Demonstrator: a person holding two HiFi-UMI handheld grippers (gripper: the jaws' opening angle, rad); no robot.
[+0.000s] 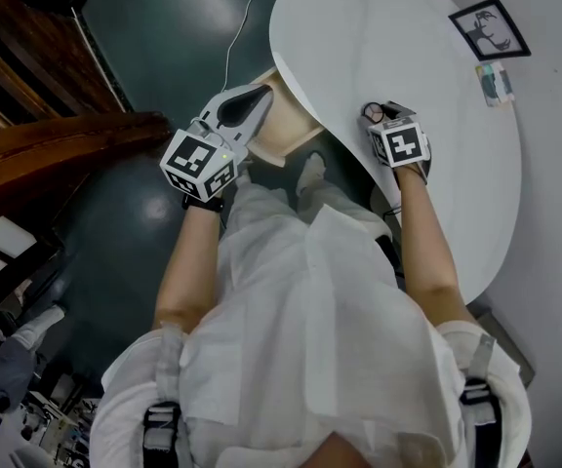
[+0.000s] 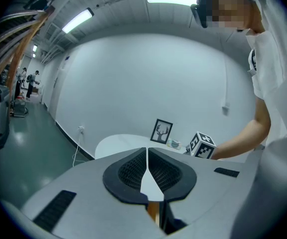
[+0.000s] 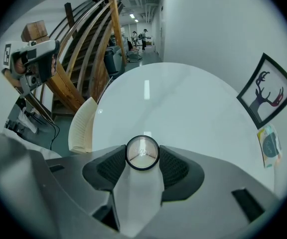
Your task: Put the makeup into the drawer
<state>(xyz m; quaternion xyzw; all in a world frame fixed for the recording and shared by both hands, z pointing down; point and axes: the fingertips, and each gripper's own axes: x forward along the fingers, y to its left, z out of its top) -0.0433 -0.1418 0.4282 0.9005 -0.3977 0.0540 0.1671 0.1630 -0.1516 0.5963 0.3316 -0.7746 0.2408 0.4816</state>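
Note:
A round makeup compact (image 3: 142,152) with a black rim and clear lid sits between the pads of my right gripper (image 3: 142,158), which is shut on it. In the head view that gripper (image 1: 379,115) hovers at the near edge of the white table (image 1: 408,57), with the compact (image 1: 369,112) peeking out at its tip. The cream drawer (image 1: 296,139) stands pulled out below the table's left edge and shows again in the right gripper view as a drawer (image 3: 82,126). My left gripper (image 1: 259,94) hangs above the drawer, its jaws (image 2: 147,153) pressed together with nothing visible between them.
A framed deer picture (image 1: 489,28) and a small printed packet (image 1: 494,83) lie at the table's far right. Dark green floor (image 1: 164,27) surrounds the table, and a wooden staircase (image 1: 37,96) rises at the left. A cable (image 1: 242,22) trails across the floor.

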